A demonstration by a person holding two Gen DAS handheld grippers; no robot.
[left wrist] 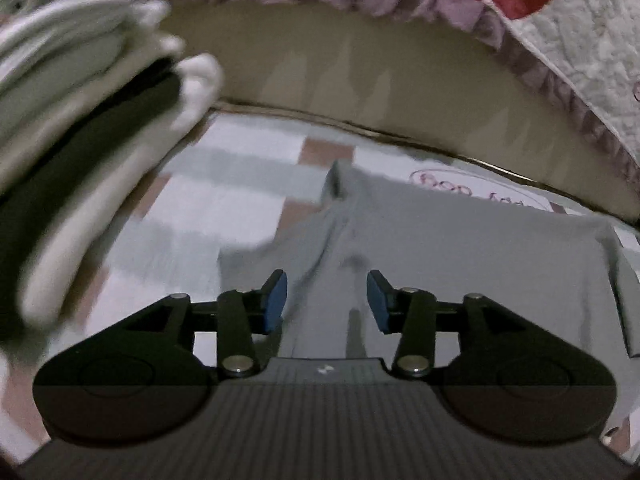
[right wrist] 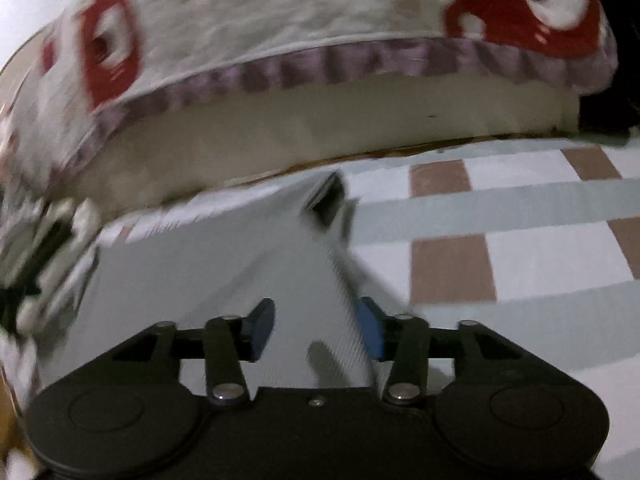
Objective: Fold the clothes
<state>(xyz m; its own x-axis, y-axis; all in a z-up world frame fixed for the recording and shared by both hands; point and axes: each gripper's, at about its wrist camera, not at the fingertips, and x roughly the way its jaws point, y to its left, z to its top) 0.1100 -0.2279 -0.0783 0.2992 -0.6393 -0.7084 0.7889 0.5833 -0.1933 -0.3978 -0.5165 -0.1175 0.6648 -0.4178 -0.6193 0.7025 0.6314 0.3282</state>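
A grey garment (left wrist: pixel 460 264) lies spread on a checked sheet, with a raised fold at its far end. My left gripper (left wrist: pixel 327 300) hovers open just above its near part, blue pads (left wrist: pixel 276 300) wide apart. The same grey garment (right wrist: pixel 224 280) fills the lower left of the right wrist view, one ridge running toward a dark opening at the far end. My right gripper (right wrist: pixel 316 330) is open over that ridge, cloth lying between the pads (right wrist: pixel 370 332) without being pinched.
A stack of folded white and dark clothes (left wrist: pixel 80 132) sits at the left, blurred. A mattress side with a quilted red-and-white cover (right wrist: pixel 280 12) and purple frill rises behind. The checked sheet (right wrist: pixel 520 240) extends to the right.
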